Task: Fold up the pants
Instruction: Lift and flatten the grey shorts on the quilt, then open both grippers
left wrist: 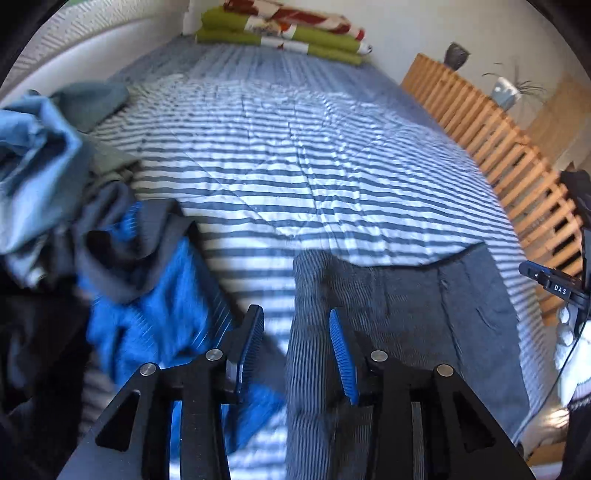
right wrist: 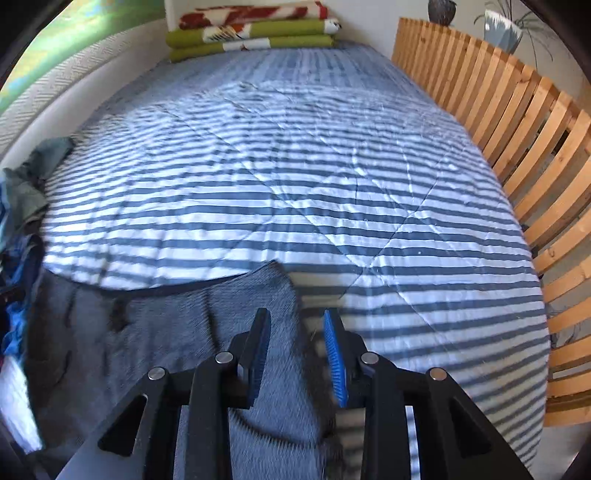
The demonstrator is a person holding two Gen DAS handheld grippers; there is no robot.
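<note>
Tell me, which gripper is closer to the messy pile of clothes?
Left. The left gripper hangs right beside the clothes pile; the right gripper is over the gray pants' far edge, away from it.

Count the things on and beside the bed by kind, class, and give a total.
Dark grey fabric pants spread flat: 1
Heap of crumpled blue and grey clothes: 1
Stack of folded green, red and white blankets: 1
Striped blue-and-white bedspread: 1
Wooden slatted frame: 1
Potted plant in a pale pot: 1
Dark vase: 1
Total: 7
</note>
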